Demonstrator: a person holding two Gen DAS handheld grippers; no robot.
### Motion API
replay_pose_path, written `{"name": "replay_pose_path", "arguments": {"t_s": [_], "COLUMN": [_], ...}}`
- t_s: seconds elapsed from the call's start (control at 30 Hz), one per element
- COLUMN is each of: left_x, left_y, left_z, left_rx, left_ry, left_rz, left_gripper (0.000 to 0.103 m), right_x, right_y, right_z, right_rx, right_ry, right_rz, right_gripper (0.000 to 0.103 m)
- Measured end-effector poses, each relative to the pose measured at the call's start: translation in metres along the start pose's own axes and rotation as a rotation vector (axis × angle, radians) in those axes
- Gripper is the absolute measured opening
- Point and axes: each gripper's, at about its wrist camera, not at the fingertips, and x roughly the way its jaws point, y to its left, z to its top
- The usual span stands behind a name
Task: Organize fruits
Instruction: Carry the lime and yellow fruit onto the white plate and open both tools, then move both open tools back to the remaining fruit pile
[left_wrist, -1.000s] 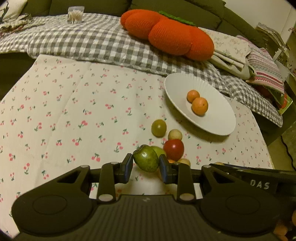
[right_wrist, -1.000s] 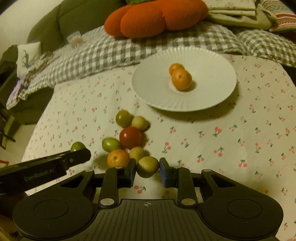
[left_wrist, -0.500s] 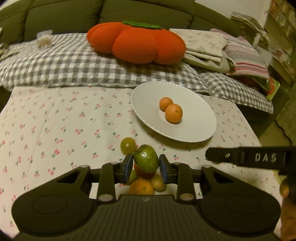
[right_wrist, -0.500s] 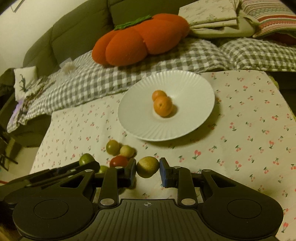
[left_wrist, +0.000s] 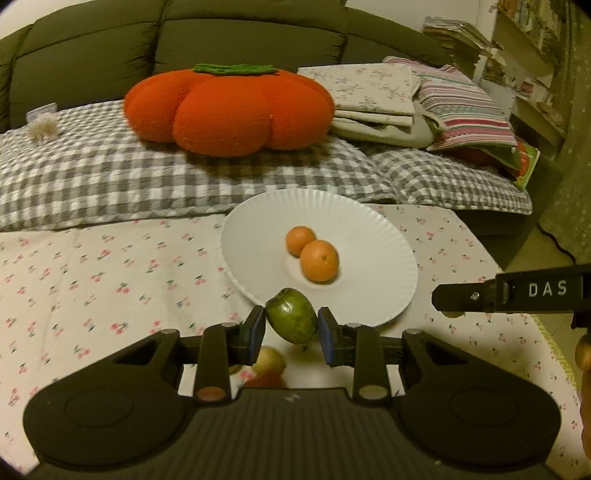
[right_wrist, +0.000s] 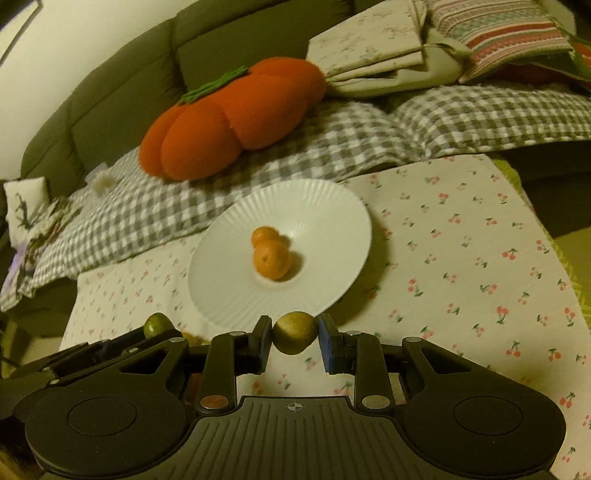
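My left gripper (left_wrist: 291, 328) is shut on a green fruit (left_wrist: 292, 320) and holds it above the table, just in front of the near rim of the white plate (left_wrist: 258, 221). Two oranges (left_wrist: 318, 260) lie in the plate. My right gripper (right_wrist: 294, 338) is shut on a yellow-green fruit (right_wrist: 294, 332), also raised at the plate's (right_wrist: 229, 295) near rim, where the oranges (right_wrist: 271, 258) show too. The left gripper with its green fruit (right_wrist: 159, 324) appears at the left of the right wrist view. The right gripper's finger (left_wrist: 517, 295) crosses the left wrist view at the right.
Leftover fruits (left_wrist: 271, 363) lie on the cherry-print cloth (left_wrist: 92, 266) under the left gripper. Behind the table is a sofa with a checked blanket (left_wrist: 92, 177), an orange pumpkin cushion (left_wrist: 229, 110) and folded textiles (left_wrist: 424, 99). The table's right edge drops to the floor.
Both grippers have lifted their fruits off the pile and moved forward toward the plate. The fruit pile has slipped below and behind the grippers.
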Motion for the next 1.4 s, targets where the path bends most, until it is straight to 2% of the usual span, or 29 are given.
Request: {"name": "replay_pose_path", "arguments": {"t_s": [0.2,0.43,0.87,1.17,1.2,1.27,1.4], "left_x": [0.020,0.046,0.071,0.070,0.069,0.067,0.061], "left_y": [-0.007,-0.007,-0.003,-0.002,-0.002,-0.002,-0.002], "left_z": [0.008,0.008,0.008,0.008,0.008,0.009,0.010], "left_rx": [0.048,0.085,0.105,0.096,0.093,0.088,0.084], "left_ry": [-0.026,-0.010,-0.011,-0.014,-0.011,-0.014,-0.030], "left_rz": [-0.020,-0.019,-0.022,-0.011,-0.014,-0.016,-0.007], "left_gripper": [0.029,0.029,0.029,0.030,0.032,0.049,0.052], "right_x": [0.007,0.030,0.070,0.075,0.074,0.073,0.071], "right_y": [-0.012,-0.020,-0.005,-0.004,-0.003,-0.003,-0.004], "right_z": [0.014,0.026,0.023,0.021,0.022,0.022,0.024], "right_rx": [0.022,0.026,-0.123,-0.145,-0.143,-0.140,-0.136], "right_ry": [-0.026,-0.033,-0.020,-0.014,-0.014,-0.018,-0.024], "right_rz": [-0.012,-0.024,-0.020,-0.024,-0.026,-0.022,-0.033], "right_gripper": [0.026,0.026,0.026,0.028,0.031,0.036,0.039]}}
